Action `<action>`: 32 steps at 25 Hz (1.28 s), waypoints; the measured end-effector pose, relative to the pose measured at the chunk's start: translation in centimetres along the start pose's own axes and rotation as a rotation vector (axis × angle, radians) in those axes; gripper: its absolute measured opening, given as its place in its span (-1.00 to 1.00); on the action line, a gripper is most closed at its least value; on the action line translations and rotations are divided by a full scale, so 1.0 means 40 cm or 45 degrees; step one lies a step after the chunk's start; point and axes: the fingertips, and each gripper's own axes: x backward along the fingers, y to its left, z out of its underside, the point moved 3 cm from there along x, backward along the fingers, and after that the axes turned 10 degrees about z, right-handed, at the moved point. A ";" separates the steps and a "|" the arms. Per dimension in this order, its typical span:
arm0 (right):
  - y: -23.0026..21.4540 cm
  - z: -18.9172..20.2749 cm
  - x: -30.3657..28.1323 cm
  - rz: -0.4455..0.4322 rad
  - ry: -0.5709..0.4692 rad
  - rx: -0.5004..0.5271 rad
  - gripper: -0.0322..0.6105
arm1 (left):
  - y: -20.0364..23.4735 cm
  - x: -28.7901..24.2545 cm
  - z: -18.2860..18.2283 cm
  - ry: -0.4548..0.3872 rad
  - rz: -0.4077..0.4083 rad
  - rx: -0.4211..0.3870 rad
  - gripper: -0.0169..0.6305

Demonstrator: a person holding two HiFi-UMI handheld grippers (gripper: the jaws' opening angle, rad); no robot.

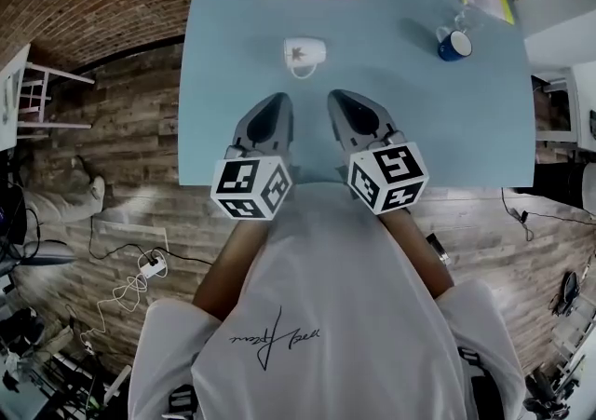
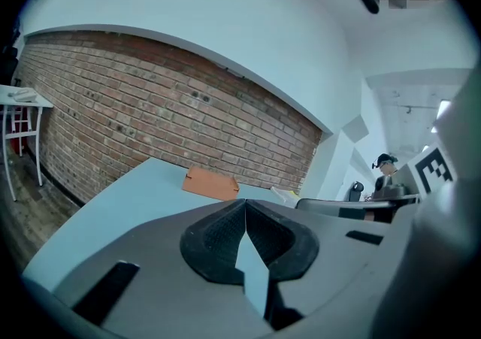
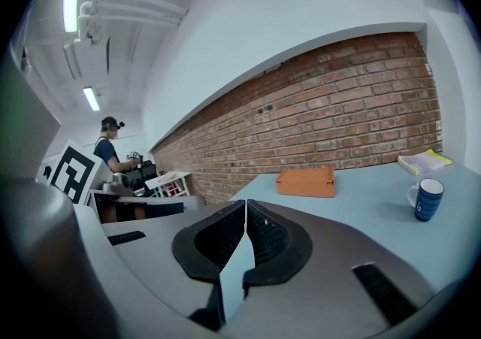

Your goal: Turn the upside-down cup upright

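Pale blue tabletop [image 1: 233, 64] by a red brick wall [image 3: 338, 104] carried the small white ceramic cup with a dark leaf print [image 1: 304, 52] mid-table, its handle toward me, just beyond both tools. I saw the left gripper [image 1: 277, 101] and right gripper [image 1: 340, 100] each with jaws pressed together, holding nothing.

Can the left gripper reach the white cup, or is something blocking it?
Probably yes. The white cup sits on the table just ahead of the left gripper, with nothing between them. Its jaws are shut, so they'd have to open first.
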 end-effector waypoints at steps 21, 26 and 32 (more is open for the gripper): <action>-0.078 0.047 -0.144 0.054 0.139 -0.052 -0.83 | 0.122 -0.145 0.069 0.168 -0.055 0.042 -0.92; -0.096 0.058 -0.179 0.062 0.163 -0.081 -0.83 | 0.157 -0.168 0.079 0.199 -0.080 0.068 -0.92; -0.109 0.085 -0.207 0.080 0.207 -0.089 -0.83 | 0.189 -0.183 0.085 0.200 -0.087 0.083 -0.92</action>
